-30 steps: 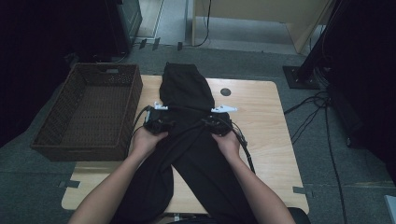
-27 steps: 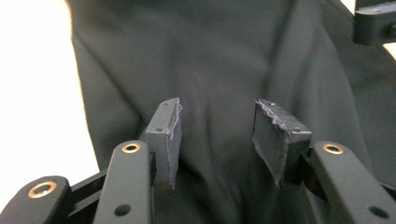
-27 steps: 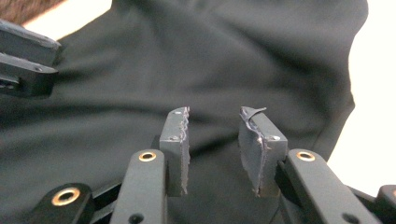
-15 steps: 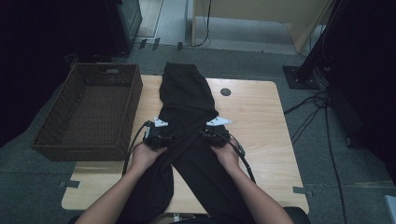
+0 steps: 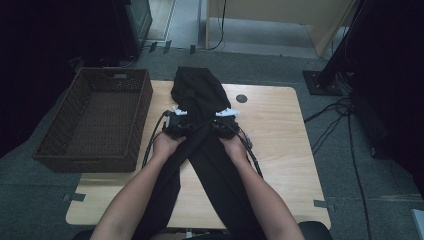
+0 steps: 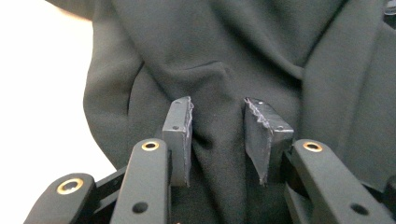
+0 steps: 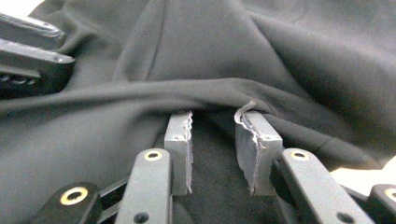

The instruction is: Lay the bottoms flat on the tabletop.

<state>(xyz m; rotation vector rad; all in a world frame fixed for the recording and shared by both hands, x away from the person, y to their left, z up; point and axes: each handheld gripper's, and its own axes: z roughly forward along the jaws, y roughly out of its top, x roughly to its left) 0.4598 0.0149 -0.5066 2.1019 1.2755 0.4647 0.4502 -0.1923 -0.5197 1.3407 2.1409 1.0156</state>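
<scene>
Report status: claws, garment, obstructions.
Left claw closing, fabric between jaws. Right claw part open at a fold. Black trousers lie across table. Wicker basket alongside, clear.

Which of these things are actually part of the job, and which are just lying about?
In use: black fabric garment; left gripper; right gripper; pale wooden table.

Lying about: brown woven wicker basket; black cables on the floor.
</scene>
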